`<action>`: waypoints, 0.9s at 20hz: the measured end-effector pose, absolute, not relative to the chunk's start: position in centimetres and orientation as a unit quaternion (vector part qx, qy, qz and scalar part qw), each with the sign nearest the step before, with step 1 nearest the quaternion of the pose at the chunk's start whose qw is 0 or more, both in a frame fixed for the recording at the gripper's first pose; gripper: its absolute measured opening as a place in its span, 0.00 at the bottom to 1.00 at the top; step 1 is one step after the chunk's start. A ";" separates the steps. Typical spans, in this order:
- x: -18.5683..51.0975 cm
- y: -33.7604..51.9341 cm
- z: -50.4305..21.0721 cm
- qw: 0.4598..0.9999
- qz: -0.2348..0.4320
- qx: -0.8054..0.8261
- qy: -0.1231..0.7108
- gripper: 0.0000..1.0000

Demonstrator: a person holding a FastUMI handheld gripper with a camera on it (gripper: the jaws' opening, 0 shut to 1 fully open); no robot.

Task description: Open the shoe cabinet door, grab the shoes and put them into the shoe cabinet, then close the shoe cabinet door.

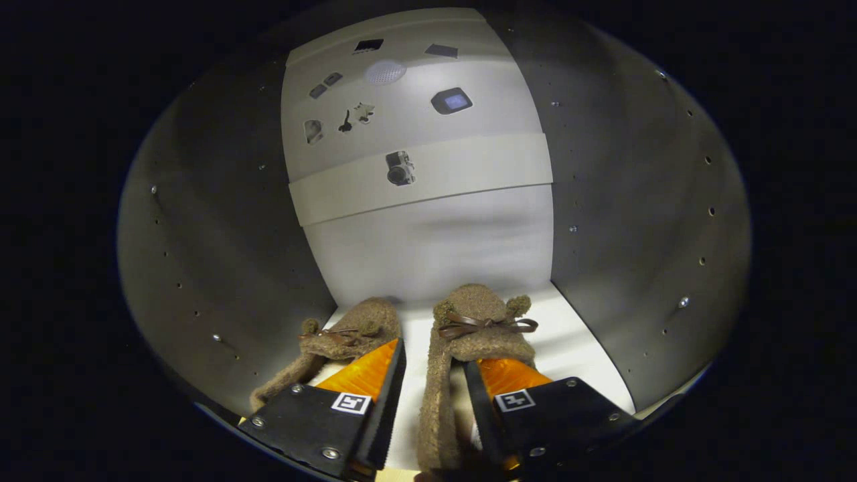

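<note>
Two brown fuzzy slippers are sitting inside the shoe cabinet [201,268], toes pointing at the pale back panel [428,248]. I am holding my tool [434,402] partly open, with both fingers reaching in over the white cabinet floor [576,348].

The right slipper [469,328] is lying with its inner side wall running down between the fingers; the right finger [499,381] is sitting in or over its opening, the left finger [375,375] is standing off with white floor showing in the gap. So only one finger can be touching it; I am judging this a loosened grip, not a clamp. I cannot tell whether the right finger is actually bearing on the fabric.

The left slipper [348,335] is lying just outside the left finger, close to the left wall, its heel trailing toward the floor's front edge.

Placement reasoning: both are set near the floor's back edge, side by side, which is leaving the front clear for the door to swing shut.

Appearance: coarse, woolly pile, tan-brown; each is carrying a thin dark brown ribbon bow [485,326] across the toe and small round ear-like nubs. Soft material, likely sagging when lifted by one wall.

The door is not yet closed, by my reading.
</note>
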State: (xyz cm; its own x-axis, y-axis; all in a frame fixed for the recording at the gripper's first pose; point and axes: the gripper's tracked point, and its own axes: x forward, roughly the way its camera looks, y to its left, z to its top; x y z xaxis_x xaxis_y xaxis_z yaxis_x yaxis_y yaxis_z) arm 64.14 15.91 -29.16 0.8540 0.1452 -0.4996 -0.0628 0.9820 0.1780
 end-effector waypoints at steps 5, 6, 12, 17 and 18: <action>61.4 17.0 -27.7 0.962 0.051 0.062 0.260 0.63; 60.7 17.2 -27.0 0.964 0.050 0.056 0.254 0.64; 54.8 18.5 -23.2 0.972 0.036 0.040 0.229 0.73; 47.2 19.3 -21.2 0.975 0.012 0.035 0.219 0.82; 45.4 19.4 -21.0 0.974 0.010 0.037 0.222 0.83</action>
